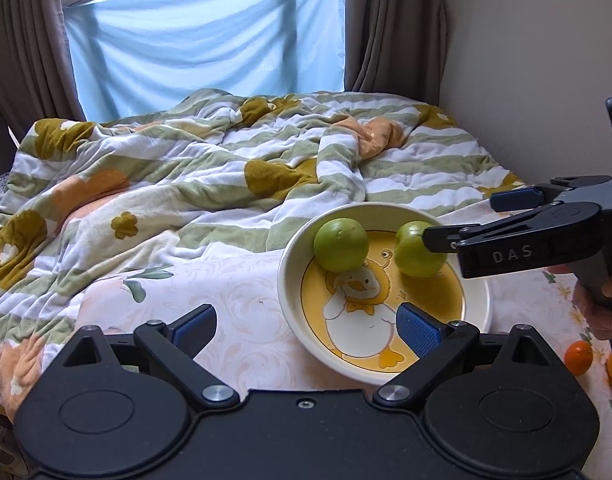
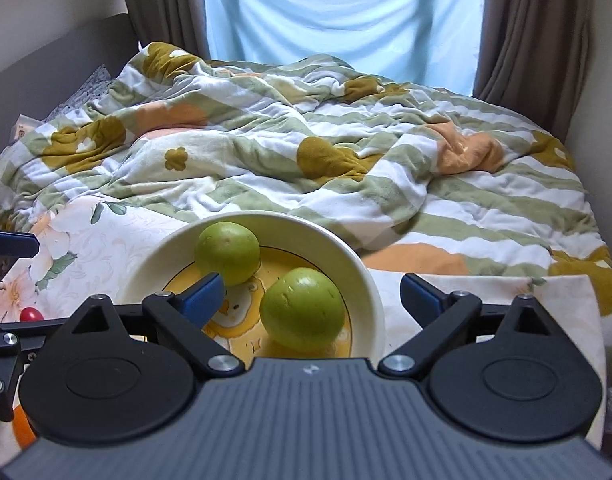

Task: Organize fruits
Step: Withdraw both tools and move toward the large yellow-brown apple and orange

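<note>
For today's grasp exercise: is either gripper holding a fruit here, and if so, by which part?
Nothing is held. The left gripper and right gripper are both open; the two green fruits lie loose in the duck bowl.

Bowl rim [image 2: 370, 280] between spread jaws, fruit [image 2: 301, 310] inside

The duck-printed bowl [image 1: 289, 264] looks like glossy glazed ceramic, and the two green fruits [image 2: 301, 306] in it have smooth, faintly shiny skin. The striped quilt [image 1: 177, 168] is soft, matt, fleecy cloth. Both tongs [image 2: 312, 292] are matt black plastic with ribbed blue pads [image 1: 420, 330] and bright metal screws.
</note>
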